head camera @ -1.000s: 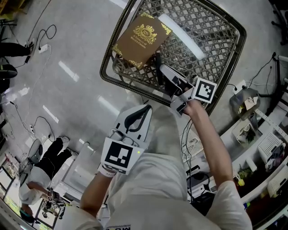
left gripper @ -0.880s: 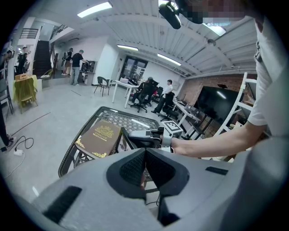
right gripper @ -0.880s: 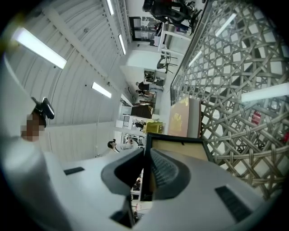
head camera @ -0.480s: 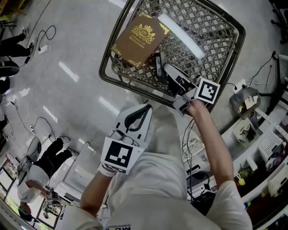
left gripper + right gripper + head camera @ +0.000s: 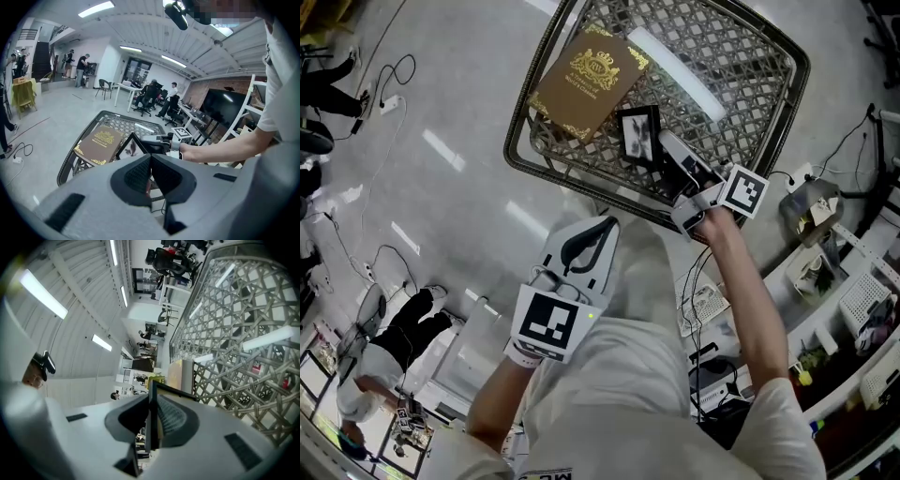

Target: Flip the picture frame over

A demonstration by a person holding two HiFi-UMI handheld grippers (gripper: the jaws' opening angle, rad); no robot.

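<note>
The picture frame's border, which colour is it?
Black; the picture frame shows it best in the head view.

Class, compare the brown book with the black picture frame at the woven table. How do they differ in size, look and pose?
The book is larger than the picture frame. The book is brown with gold ornament; the picture frame is black around a small picture. The book lies flat and untouched on the table; the picture frame is tilted up, clamped by the right hand-held gripper. Both are rectangular.
</note>
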